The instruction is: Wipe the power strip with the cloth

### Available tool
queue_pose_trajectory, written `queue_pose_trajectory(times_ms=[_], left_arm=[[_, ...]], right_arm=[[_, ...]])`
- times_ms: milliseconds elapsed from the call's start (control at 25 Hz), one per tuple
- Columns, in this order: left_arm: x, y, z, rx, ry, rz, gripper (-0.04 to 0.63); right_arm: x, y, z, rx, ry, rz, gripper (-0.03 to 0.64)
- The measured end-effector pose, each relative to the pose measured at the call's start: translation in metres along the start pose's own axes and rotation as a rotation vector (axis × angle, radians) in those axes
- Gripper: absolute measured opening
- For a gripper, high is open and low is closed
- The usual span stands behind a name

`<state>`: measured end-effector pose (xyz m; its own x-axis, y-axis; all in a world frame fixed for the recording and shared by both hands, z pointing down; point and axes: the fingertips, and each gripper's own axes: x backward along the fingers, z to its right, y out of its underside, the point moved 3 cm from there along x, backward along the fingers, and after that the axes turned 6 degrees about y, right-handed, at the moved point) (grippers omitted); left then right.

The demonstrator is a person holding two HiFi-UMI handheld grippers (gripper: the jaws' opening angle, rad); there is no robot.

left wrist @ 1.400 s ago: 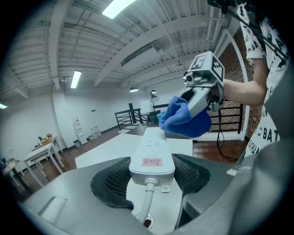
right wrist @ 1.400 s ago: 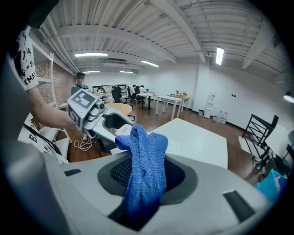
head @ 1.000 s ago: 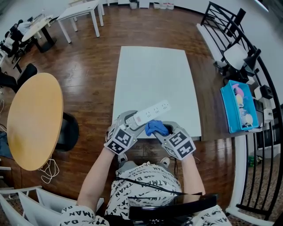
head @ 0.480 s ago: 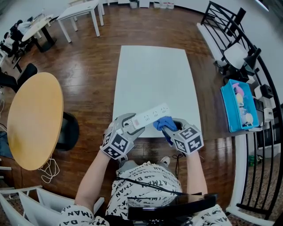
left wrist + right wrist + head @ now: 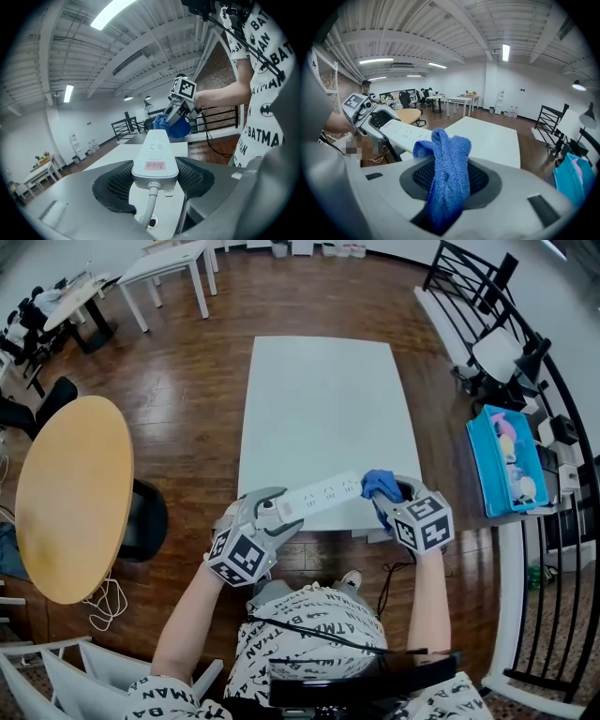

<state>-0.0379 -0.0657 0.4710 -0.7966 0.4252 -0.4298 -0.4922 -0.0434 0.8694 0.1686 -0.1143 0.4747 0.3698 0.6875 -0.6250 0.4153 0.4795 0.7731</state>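
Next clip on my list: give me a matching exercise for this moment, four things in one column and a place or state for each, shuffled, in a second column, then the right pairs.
Things:
1. power strip
2. cloth
3. white table
4. round wooden table

Places or states:
A. pinched between the jaws of the right gripper
B. stands on the floor off to the person's left
C. clamped at its cord end by the left gripper
D. rectangular, stretching away in front of the person

Pairs: 1-C, 2-A, 3-D, 4-B
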Motion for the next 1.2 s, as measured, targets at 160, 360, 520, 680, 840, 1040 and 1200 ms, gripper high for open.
queue_pose_trajectory(times_ms=[160, 360, 520, 680, 840, 1040, 1200], left_arm=[[0.000, -0.001, 0.010, -0.044, 0.036, 0.001, 0.281], [-0.001, -0.002, 0.016, -0.073, 0.057, -0.001, 0.282], [-0.003, -0.001, 0.010, -0.072, 0.045, -0.003, 0.281], [-0.004, -0.001, 0.004, -0.070, 0.023, -0.007, 0.281], [-0.003, 0.000, -0.001, -0.058, 0.006, -0.002, 0.281], [-0.006, 0.000, -0.010, -0.042, -0.020, -0.003, 0.282], [-0.007, 0.001, -0.019, -0.006, -0.047, -0.005, 0.282]], right_arm=[[0.001, -0.005, 0.015, -0.015, 0.036, 0.024, 0.141], [-0.002, -0.006, 0.013, 0.013, 0.010, 0.016, 0.141], [-0.006, -0.003, -0.002, 0.056, -0.042, -0.012, 0.141], [-0.006, 0.005, -0.008, 0.090, -0.069, -0.039, 0.141], [-0.003, 0.007, -0.013, 0.097, -0.081, -0.042, 0.141], [-0.003, 0.009, -0.017, 0.088, -0.084, -0.044, 0.141], [-0.005, 0.010, -0.023, 0.075, -0.090, -0.041, 0.141]])
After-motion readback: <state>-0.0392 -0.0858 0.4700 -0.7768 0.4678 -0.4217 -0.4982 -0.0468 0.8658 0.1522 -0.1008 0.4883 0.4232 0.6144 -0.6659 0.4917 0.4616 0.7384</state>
